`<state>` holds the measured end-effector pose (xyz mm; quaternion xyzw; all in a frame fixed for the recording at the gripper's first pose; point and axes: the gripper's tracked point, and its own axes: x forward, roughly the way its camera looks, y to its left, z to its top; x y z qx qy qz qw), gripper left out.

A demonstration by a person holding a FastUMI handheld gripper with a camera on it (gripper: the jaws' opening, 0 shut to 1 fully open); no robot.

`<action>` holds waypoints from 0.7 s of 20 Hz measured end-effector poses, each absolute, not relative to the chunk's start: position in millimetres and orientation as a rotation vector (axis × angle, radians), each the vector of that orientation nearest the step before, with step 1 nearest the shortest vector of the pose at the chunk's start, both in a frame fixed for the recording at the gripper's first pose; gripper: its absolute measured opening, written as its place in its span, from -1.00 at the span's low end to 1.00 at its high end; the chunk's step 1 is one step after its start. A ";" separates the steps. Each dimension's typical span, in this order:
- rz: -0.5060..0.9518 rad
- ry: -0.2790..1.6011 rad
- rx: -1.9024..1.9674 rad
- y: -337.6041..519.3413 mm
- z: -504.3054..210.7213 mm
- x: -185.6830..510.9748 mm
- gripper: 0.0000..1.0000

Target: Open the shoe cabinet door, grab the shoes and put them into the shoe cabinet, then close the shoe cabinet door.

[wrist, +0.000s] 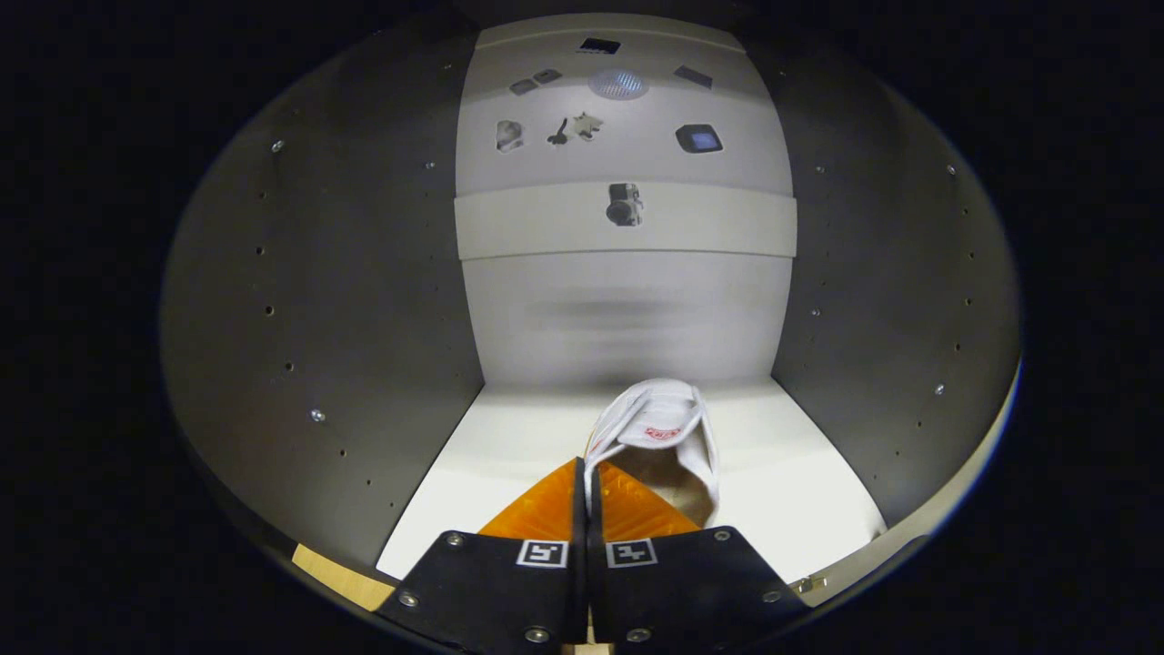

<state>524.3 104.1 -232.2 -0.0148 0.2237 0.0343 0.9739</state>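
Gripper view: tongs (585, 487) pressed together, pinching the side wall of the white shoe (668, 432) between both fingers. Shoe sits at 1 o'clock just ahead of the fingertips, on the shoe cabinet (509, 437) floor, toe toward the back wall.

A white slip-on shoe (668, 432) is lying inside the open shoe cabinet (509, 446), toe pointing toward its back wall.
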 end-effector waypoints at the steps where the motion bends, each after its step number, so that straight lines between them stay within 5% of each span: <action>1: 0.060 0.451 -0.036 104.7 -233.1 524.6 -0.93; 4: 0.059 0.458 -0.018 107.0 -233.7 525.4 -0.79; 10: 0.021 0.455 0.001 102.3 -228.5 523.4 -0.07; 14: 0.026 0.436 0.000 105.5 -216.5 512.3 0.10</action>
